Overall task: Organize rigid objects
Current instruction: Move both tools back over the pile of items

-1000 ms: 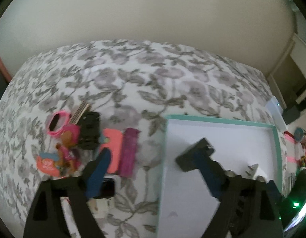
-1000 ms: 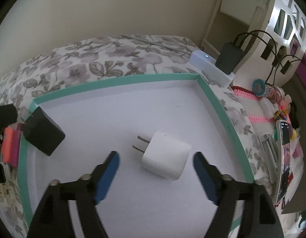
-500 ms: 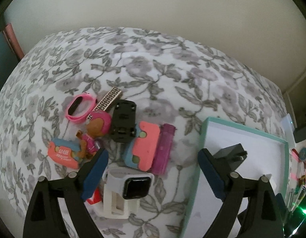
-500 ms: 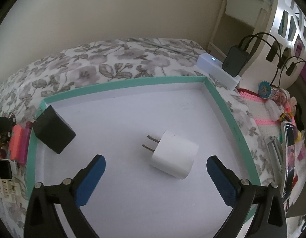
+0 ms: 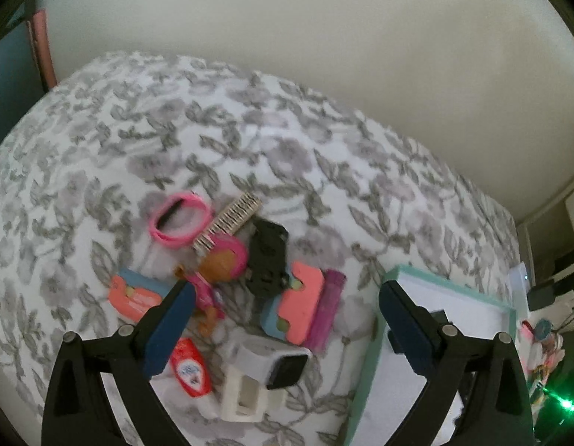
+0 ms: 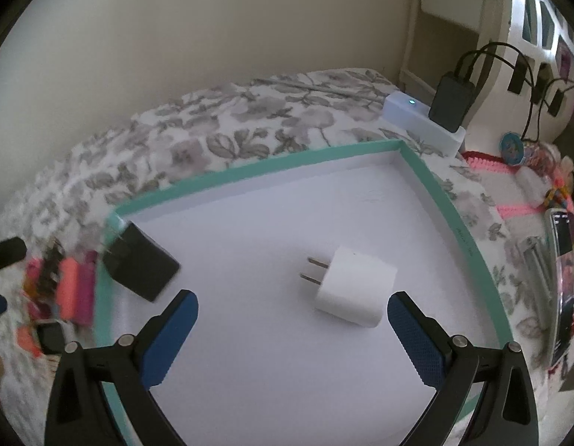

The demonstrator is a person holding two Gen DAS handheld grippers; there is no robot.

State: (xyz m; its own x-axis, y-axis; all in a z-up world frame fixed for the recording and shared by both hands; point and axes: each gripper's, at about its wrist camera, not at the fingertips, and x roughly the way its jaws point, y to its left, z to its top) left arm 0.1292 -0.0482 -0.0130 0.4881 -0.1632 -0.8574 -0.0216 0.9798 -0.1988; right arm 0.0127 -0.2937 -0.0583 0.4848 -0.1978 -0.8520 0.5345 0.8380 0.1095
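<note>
Beneath both my claws lies the floral bedspread. Ahead of my right claw, whose blue fingers stand wide apart and hold nothing, sits the teal-rimmed white tray. In the tray, the black charger lies ahead of my left finger near the tray's left rim, and the white plug adapter lies just ahead, between my fingers but nearer the right one, prongs pointing left.

My left claw is also spread wide and empty, over the pile of small things left of the tray. Just below its gap is the white smartwatch on its stand. Ahead are the coral and blue block, the purple tube, the black clip, the doll and, farthest, the pink wristband. Beside my left finger lies a small red tag.
</note>
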